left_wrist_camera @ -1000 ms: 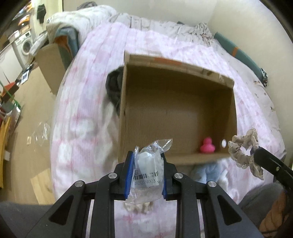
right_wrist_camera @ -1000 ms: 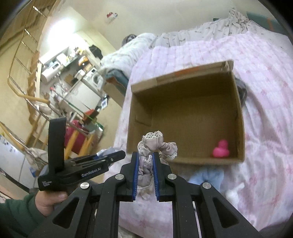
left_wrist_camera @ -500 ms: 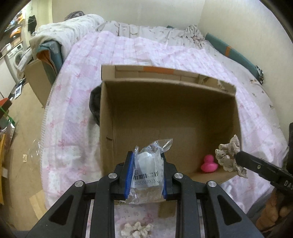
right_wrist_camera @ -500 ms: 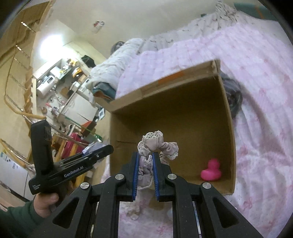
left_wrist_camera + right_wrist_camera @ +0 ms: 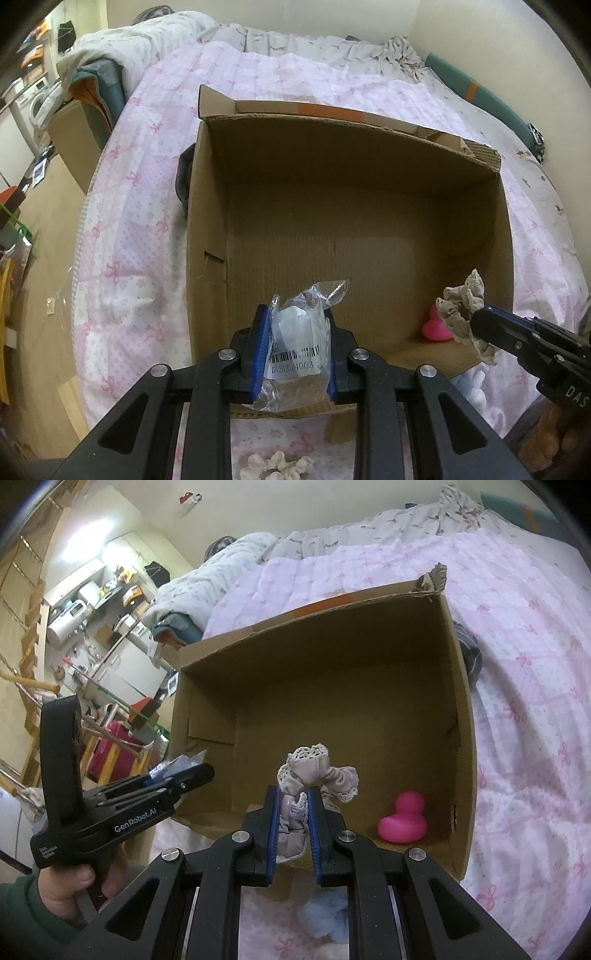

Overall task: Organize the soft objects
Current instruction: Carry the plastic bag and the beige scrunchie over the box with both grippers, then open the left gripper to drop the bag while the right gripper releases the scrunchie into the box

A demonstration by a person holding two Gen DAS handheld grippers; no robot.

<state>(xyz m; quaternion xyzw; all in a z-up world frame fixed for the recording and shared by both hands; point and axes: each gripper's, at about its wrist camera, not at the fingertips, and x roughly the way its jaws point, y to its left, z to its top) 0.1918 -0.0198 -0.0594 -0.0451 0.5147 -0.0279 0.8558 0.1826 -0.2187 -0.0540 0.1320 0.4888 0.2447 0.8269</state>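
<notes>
Soft objects are in both grippers, and over the last second both have come lower and nearer the open brown cardboard box [image 5: 351,229] on the pink quilted bed [image 5: 125,229], so the items now hang above its near edge, likely ready to drop in. The left gripper [image 5: 295,354] has its blue-padded fingers [image 5: 260,354] pressed narrowly against a clear plastic bag with a barcode label [image 5: 297,347], which sticks out just beyond the fingertips. The right gripper [image 5: 293,830] is fully closed on a beige lace-trimmed fabric scrunchie [image 5: 314,775], looping up past its fingers. Beyond and right of those fingers, a pink rubber duck [image 5: 404,818] sits inside the box.
</notes>
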